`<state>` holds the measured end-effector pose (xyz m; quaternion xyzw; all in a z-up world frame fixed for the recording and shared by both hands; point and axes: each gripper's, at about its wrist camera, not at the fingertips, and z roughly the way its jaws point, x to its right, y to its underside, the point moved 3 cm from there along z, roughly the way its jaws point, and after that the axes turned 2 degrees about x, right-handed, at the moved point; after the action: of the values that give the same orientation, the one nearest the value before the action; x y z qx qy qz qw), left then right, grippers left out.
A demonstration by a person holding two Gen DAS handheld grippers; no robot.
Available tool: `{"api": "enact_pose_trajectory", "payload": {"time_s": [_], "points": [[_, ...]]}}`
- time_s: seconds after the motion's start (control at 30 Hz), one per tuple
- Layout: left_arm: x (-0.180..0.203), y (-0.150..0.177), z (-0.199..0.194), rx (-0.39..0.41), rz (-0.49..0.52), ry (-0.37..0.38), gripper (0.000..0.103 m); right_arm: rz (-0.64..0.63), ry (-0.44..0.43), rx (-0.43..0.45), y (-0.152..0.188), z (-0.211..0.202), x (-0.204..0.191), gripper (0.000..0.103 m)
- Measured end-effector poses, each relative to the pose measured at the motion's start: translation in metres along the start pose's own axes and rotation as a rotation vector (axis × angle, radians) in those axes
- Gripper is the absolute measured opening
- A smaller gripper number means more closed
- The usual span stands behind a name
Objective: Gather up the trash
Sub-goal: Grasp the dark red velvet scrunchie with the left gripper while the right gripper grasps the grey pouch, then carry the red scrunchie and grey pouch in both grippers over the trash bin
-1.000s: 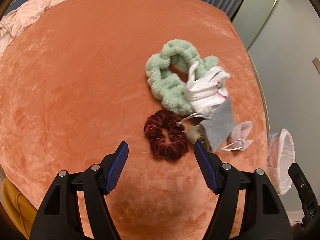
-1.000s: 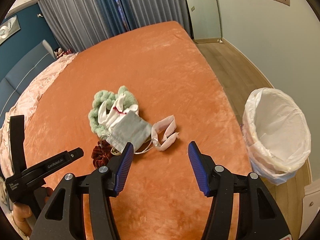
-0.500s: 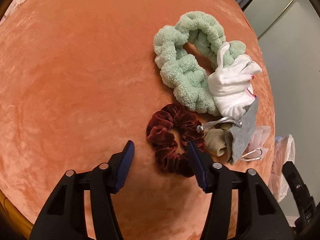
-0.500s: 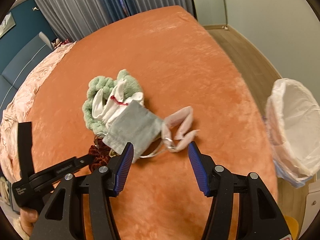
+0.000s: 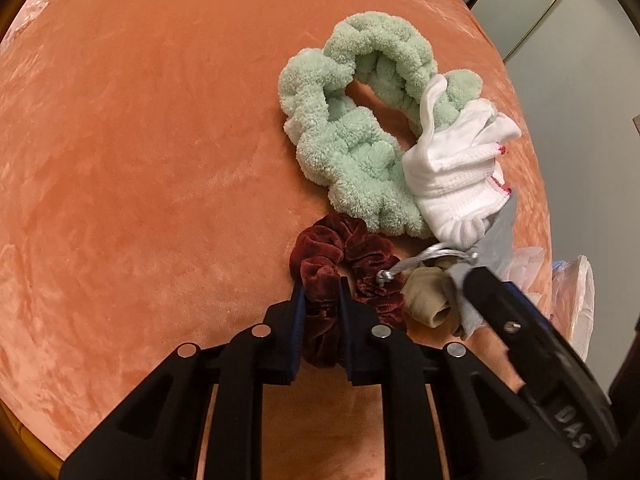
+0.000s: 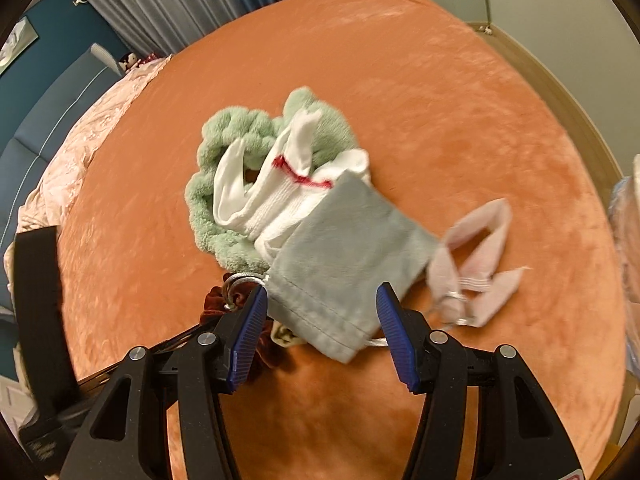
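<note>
A pile of small items lies on the orange velvet bed (image 5: 140, 160). My left gripper (image 5: 322, 284) is shut on a dark red velvet scrunchie (image 5: 360, 252), pinching its near edge. Beside it lie a mint green fluffy headband (image 5: 344, 136), a white sock (image 5: 456, 184) and a beige item (image 5: 428, 296). My right gripper (image 6: 322, 304) is open, its jaws straddling the near end of a grey drawstring pouch (image 6: 344, 256). A pink strap (image 6: 480, 256) with a metal ring lies to the right of the pouch. The scrunchie (image 6: 216, 304) shows partly behind the right gripper's left finger.
A bin lined with a white plastic bag (image 5: 576, 296) stands off the bed's right edge, also at the edge of the right wrist view (image 6: 628, 216). Grey curtains (image 6: 160, 4) and a blue headboard (image 6: 48, 112) lie beyond the bed. A pink quilt (image 6: 80, 132) covers the left.
My left gripper moved forward and shut on the red scrunchie. My right gripper moved forward and down, so its open jaws now straddle the grey pouch.
</note>
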<state>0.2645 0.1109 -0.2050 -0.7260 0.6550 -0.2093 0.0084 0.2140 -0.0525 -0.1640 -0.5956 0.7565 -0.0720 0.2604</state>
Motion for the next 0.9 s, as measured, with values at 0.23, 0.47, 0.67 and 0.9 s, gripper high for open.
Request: {"api": "enact_pose_trajectory", "payload": {"time_s": [0.23,0.47,0.67,0.9], "points": [[0.002,-0.005,-0.02,0.041,0.021,-0.007,0.015,0.003,-0.003,-0.003,0.001,-0.002,0.008,0.009],[0.026,-0.005,-0.054,0.109,0.058,0.01,0.014,0.023,-0.024,0.078,-0.005,-0.044,0.018,0.008],[0.059,-0.005,-0.097,0.188,0.111,0.05,0.013,0.034,-0.042,0.169,-0.013,-0.09,0.026,0.008],[0.114,0.001,-0.147,0.276,0.206,0.103,0.014,0.055,-0.042,0.287,-0.021,-0.155,0.048,0.008]]}}
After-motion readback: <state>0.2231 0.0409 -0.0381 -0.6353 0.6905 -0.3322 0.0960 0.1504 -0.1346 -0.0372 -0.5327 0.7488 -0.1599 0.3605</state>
